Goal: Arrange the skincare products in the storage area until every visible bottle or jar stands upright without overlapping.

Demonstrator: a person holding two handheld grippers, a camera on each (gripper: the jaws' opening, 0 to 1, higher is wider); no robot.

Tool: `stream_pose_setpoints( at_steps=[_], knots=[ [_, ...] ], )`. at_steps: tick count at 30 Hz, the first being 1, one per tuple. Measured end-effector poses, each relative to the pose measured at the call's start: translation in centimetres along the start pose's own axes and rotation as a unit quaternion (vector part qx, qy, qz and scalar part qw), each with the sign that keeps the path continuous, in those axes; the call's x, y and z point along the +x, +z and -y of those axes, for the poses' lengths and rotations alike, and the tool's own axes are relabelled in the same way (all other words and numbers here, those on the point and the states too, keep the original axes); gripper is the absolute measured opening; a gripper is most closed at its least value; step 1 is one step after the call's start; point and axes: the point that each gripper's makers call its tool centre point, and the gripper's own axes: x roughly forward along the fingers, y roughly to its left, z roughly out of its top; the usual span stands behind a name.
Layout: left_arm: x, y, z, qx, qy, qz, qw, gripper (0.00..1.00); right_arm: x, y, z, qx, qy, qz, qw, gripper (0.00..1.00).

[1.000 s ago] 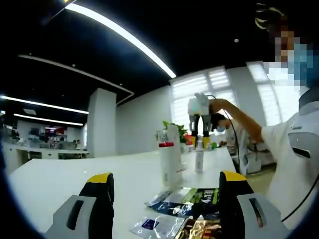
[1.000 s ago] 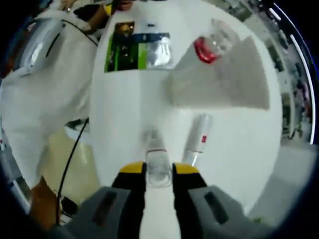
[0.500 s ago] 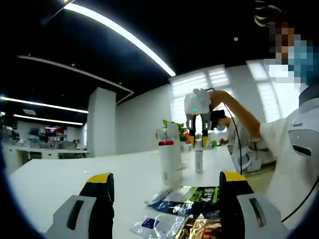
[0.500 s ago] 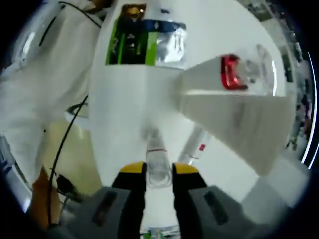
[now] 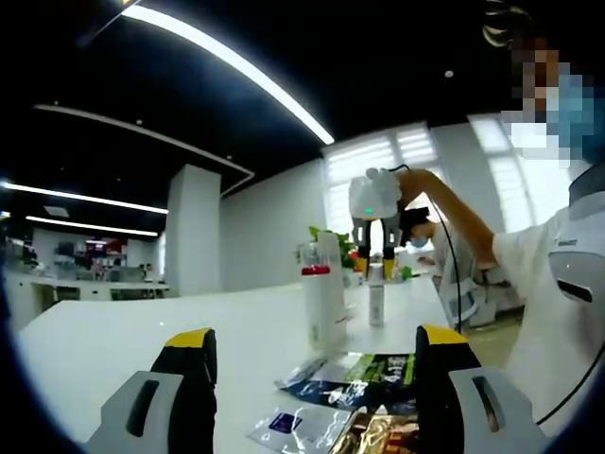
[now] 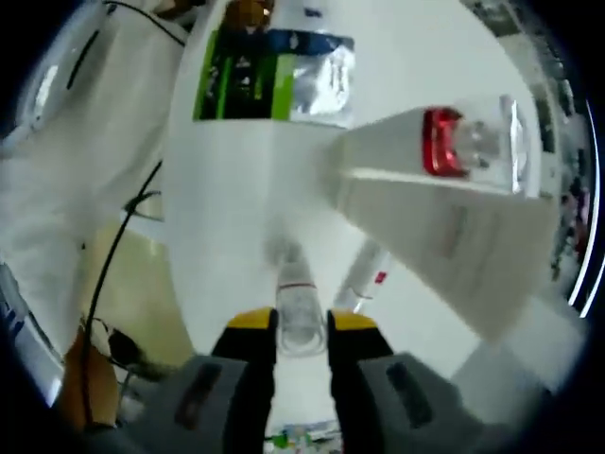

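We see our left gripper [image 5: 312, 402] low over the white table [image 5: 113, 336], jaws apart and empty. Just ahead lie foil sachets [image 5: 345, 402]. Beyond them a tall white bottle [image 5: 321, 301] with a red band stands upright. To its right the right gripper [image 5: 375, 274] grips the top of a small upright bottle [image 5: 376, 301].

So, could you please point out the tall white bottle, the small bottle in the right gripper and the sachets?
tall white bottle [image 5: 323, 293], left gripper view, its body
small bottle [image 6: 301, 320], right gripper view, clear cap
sachets [image 5: 364, 371], left gripper view, dark packet
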Motion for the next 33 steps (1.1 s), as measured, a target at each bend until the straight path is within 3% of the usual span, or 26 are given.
stream_pose_setpoints(
  at_steps=[10,33],
  knots=[
    [-0.1,0.1,0.2,0.002,0.000,-0.001,1.0000,0.89,0.3,-0.5,-0.1,0.025,0.004,0.020,0.9995,0.21],
    [0.1,0.1,0.2,0.002,0.000,-0.001,1.0000,0.89,0.6,-0.5,0.7,0.026,-0.006,0.029,0.9992,0.21]
  ],
)
